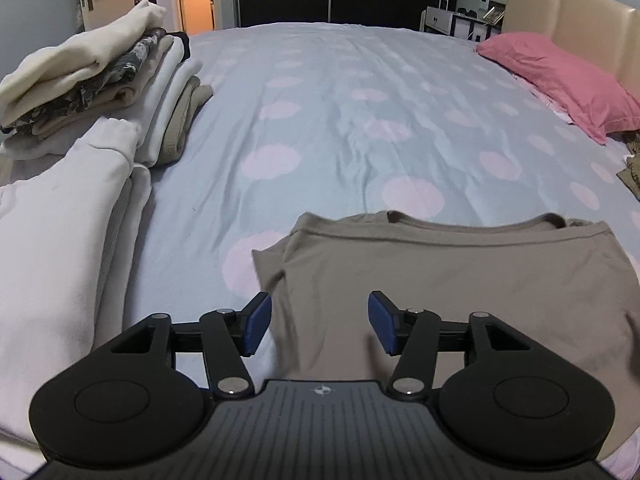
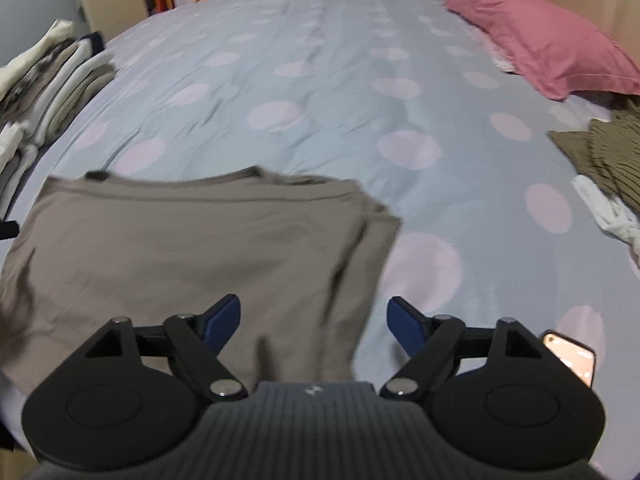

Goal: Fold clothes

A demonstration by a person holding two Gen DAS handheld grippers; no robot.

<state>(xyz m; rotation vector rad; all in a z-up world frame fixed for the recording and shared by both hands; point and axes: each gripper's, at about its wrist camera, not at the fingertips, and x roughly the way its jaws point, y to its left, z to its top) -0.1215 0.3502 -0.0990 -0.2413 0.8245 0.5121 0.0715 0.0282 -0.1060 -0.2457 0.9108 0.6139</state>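
Both the left gripper [image 1: 319, 322] and right gripper [image 2: 315, 324] are held spread, empty, above the taupe shirt [image 1: 460, 276], whose folded-in sleeves could be dragged loose if only the top layer is pinched.

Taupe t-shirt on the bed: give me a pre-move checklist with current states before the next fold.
1. left gripper open, empty: ok.
2. right gripper open, empty: ok.
3. taupe t-shirt sleeves tucked in: ok on both visible sides.
4. Shirt lying flat: cannot tell, near hem hidden and blurred.
5. Bedsheet beyond the collar free for folding: ok.
6. Phone clear of the shirt: ok.
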